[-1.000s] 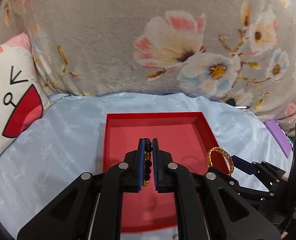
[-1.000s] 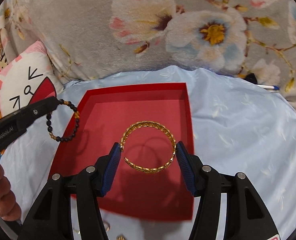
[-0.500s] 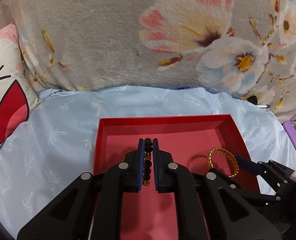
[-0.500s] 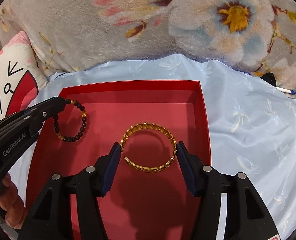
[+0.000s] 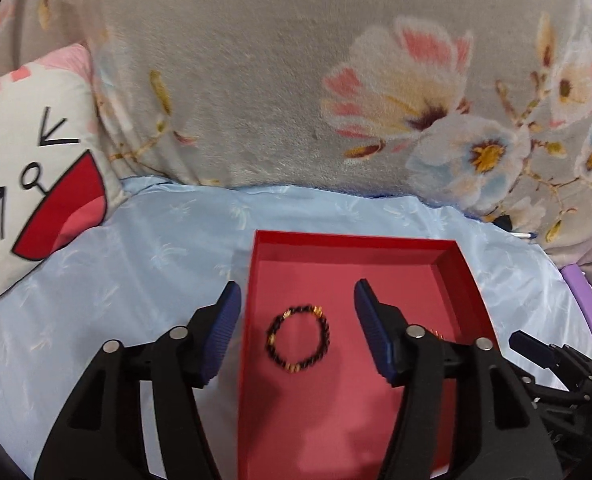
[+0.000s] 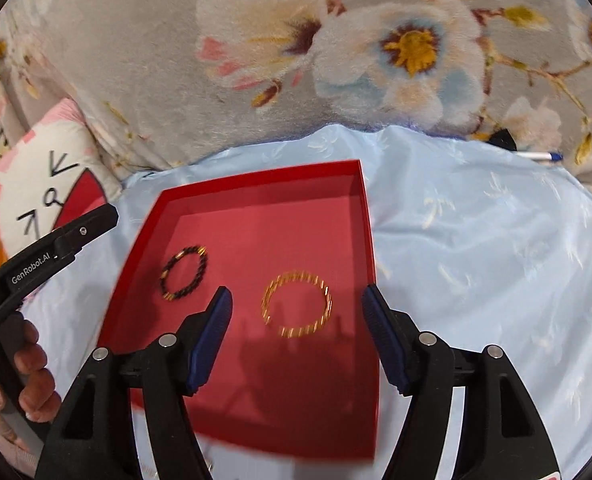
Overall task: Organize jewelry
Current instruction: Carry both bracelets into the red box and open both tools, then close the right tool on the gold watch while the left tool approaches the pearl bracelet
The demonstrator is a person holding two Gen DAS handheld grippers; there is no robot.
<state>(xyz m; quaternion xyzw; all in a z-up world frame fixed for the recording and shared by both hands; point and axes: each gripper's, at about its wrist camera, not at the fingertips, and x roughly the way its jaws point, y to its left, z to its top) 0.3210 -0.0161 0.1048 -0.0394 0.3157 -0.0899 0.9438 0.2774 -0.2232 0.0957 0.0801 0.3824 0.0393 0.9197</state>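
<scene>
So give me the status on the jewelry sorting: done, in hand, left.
Done: the dark beaded bracelet and the gold bangle both lie in the red tray. In hand: nothing; the left gripper and right gripper are opening, pads clear of both pieces. Left: no other jewelry can be made out clearly.

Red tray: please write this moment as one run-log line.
left gripper: opening, empty | right gripper: opening, empty | beaded bracelet, gold bracelet: apart in red tray

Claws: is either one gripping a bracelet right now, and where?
Neither. Both claws, left and right, are opening; the beaded bracelet and gold bracelet lie loose in the red tray.
</scene>
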